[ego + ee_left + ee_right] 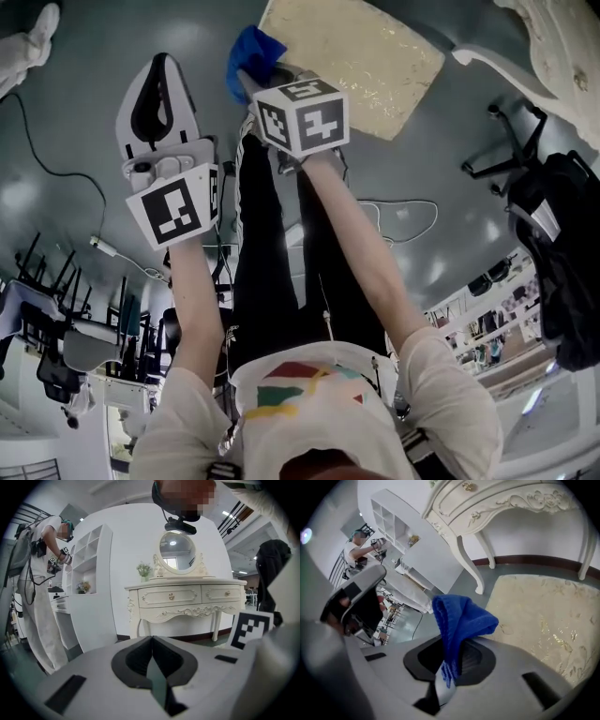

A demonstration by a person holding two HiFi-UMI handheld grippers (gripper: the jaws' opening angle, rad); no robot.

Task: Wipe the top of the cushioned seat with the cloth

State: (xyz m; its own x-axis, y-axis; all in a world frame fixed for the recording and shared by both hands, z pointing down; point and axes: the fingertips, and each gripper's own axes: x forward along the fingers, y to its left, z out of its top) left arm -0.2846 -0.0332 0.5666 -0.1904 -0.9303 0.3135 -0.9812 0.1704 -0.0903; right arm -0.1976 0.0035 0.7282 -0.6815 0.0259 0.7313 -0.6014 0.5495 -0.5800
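Right gripper view: right gripper [449, 670] pinching cloth [459, 620] beside cushioned seat [543, 616]'s edge, left gripper [152, 660] clenched empty. Wipe looks about to start, so next it probably needs pressing down and sweeping.

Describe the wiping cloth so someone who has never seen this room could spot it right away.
Find the white carved dressing table; by its legs lies the cream cushioned seat with a gold floral pattern. Just beside that seat, the right hand-held gripper pinches a bright blue knitted cloth. It is the only vivid blue, floppy thing among pale furniture.
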